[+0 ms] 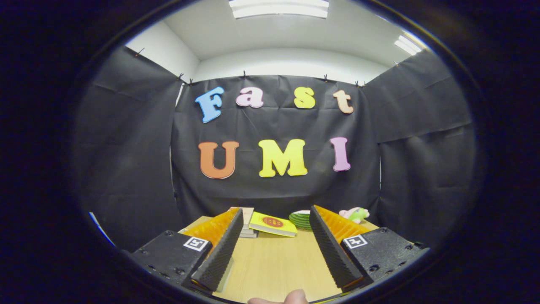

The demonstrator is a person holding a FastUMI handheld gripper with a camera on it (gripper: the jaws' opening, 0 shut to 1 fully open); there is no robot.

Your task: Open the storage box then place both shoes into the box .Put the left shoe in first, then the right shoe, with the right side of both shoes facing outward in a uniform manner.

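Two fingers of gripper (276, 215) spread apart, gripping nothing, above wooden table (270, 261); beyond them, yellow book (273, 224) lying flat, green plate (300, 219) beside it.

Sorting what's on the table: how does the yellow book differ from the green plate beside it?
The yellow book is flat-sided and rectangular with a red round mark on its cover; the green plate is round with darker rings. The book lies propped on a stack of books, tilted; the plate sits flat on the table. Both lie beyond the open gripper, between its fingers.
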